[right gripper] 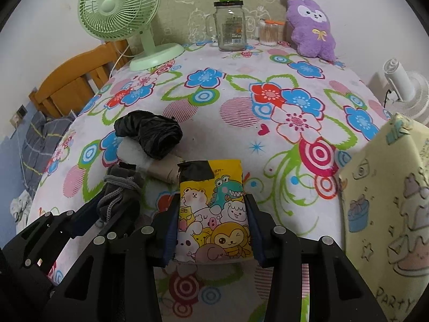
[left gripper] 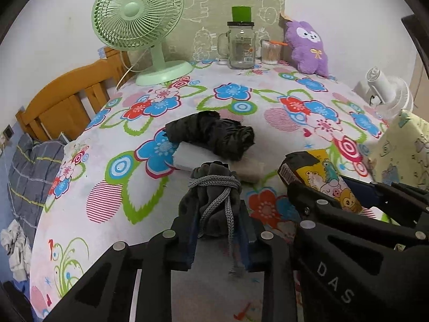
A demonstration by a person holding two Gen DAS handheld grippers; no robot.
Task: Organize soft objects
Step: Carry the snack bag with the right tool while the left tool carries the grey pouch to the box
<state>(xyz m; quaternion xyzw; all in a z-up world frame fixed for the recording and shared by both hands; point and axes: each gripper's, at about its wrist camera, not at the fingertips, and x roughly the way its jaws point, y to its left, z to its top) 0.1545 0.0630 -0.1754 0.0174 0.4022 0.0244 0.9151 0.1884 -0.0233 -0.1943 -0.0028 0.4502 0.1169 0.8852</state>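
1. Grey cloth drawstring pouch [left gripper: 211,201], bound with a knotted grey cord [left gripper: 214,182]: we record it pinched between both pads of the left gripper [left gripper: 218,241], jaws nearly together, near centre of the table.
2. Yellow cartoon-print packet [right gripper: 214,214], its top end taped black: we log it clamped by its sides in the right gripper [right gripper: 213,230], jaws partly apart around it, just right of the pouch.
3. Black crumpled bundle [left gripper: 214,134], lying just beyond the two grippers, on top of item 4.
4. White roll [left gripper: 193,158] and beige roll [left gripper: 252,171], end to end under the black bundle, resting on the cloth.
5. Floral tablecloth [left gripper: 241,99], covering the whole table.
6. Pale yellow printed box [right gripper: 386,201], near right edge.
7. Green desk fan [left gripper: 139,26], far left.
8. Glass jar mug [left gripper: 241,45], far centre, a green block [left gripper: 241,14] behind it.
9. Cotton swab tub [left gripper: 270,52], right of the mug.
10. Purple plush toy [left gripper: 308,48], far right.
11. White fan [left gripper: 388,94], beyond the right edge.
12. Wooden headboard [left gripper: 72,96], left of the table.
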